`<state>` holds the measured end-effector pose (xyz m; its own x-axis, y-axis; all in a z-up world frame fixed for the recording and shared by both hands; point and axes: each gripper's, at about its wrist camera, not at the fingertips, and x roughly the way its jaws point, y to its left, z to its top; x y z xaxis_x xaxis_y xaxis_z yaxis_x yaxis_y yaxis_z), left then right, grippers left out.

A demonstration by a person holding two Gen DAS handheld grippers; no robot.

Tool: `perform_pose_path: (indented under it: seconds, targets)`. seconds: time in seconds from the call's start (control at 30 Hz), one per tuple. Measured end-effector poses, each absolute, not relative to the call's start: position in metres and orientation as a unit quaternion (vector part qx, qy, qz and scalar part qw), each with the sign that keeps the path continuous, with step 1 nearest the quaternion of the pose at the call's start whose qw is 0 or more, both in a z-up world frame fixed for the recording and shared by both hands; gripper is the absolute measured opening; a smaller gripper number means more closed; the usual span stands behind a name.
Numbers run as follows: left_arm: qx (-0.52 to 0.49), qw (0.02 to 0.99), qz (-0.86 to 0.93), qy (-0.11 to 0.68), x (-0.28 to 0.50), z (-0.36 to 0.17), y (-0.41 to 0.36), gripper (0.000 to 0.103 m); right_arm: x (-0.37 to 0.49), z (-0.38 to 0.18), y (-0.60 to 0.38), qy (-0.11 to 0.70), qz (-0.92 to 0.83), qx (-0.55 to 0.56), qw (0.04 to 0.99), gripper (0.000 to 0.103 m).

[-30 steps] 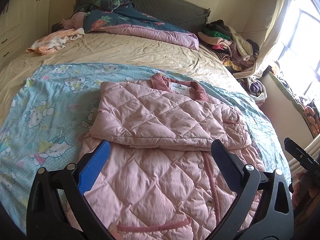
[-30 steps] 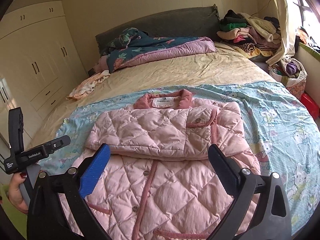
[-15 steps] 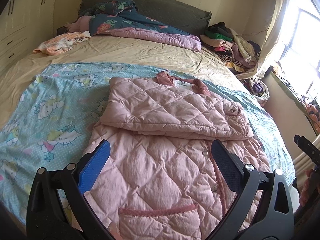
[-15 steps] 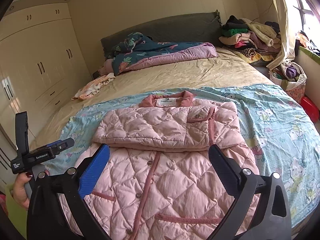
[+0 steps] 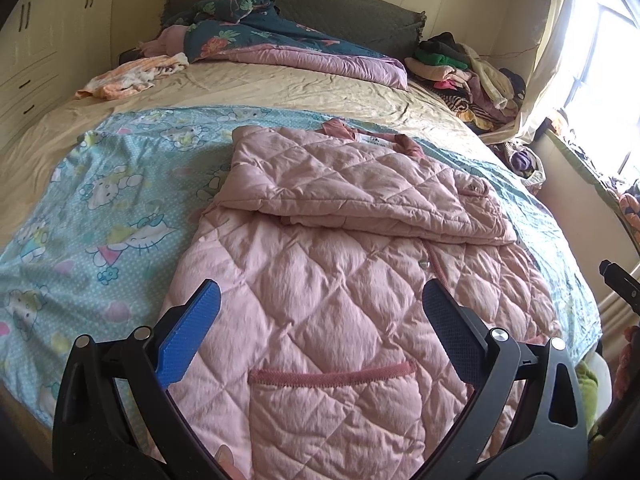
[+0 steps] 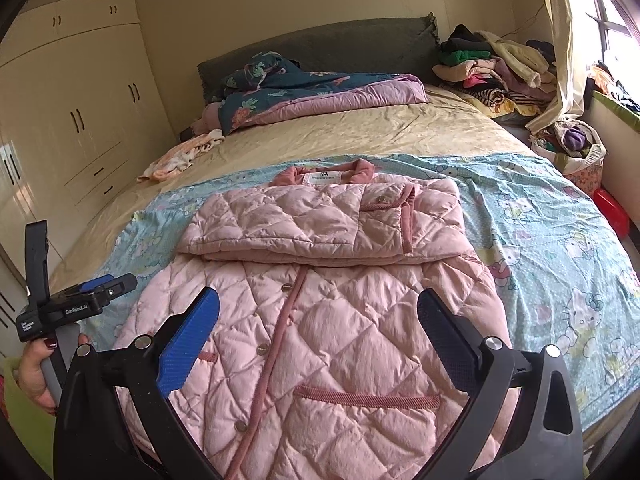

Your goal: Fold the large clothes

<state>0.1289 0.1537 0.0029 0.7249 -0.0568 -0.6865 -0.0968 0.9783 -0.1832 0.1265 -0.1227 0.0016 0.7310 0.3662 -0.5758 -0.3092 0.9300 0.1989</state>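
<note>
A pink quilted coat (image 5: 340,280) (image 6: 320,320) lies flat on a blue cartoon-print sheet (image 5: 100,208) (image 6: 560,240) on the bed, collar toward the headboard. Its sleeves are folded across the chest in a thick band (image 5: 360,188) (image 6: 320,228). My left gripper (image 5: 320,320) hovers open above the coat's lower left part, near a pocket (image 5: 332,376). My right gripper (image 6: 318,328) hovers open above the lower front with the button placket (image 6: 280,340). Nothing sits between either pair of fingers. The left gripper (image 6: 72,304), held by a hand (image 6: 36,368), also shows at the right wrist view's left edge.
A rumpled dark floral and purple quilt (image 6: 312,96) lies by the grey headboard (image 6: 320,48). A small orange-white garment (image 5: 132,76) rests on the beige sheet. A clothes pile (image 6: 496,68) fills the far right corner. Wardrobes (image 6: 80,100) line the left; a window (image 5: 600,60) is right.
Both grippers have drawn back toward the foot of the bed, so more of the coat's hem and pockets shows. They stay open. The coat has not moved.
</note>
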Motion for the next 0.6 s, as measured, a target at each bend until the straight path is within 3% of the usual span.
perform_pose_path:
  seconds: [0.6]
  targets:
    - [-0.091, 0.913, 0.051, 0.395, 0.089, -0.041, 0.169, 0.094, 0.11, -0.065, -0.185, 0.369, 0.09, 0.021, 0.925, 0.099]
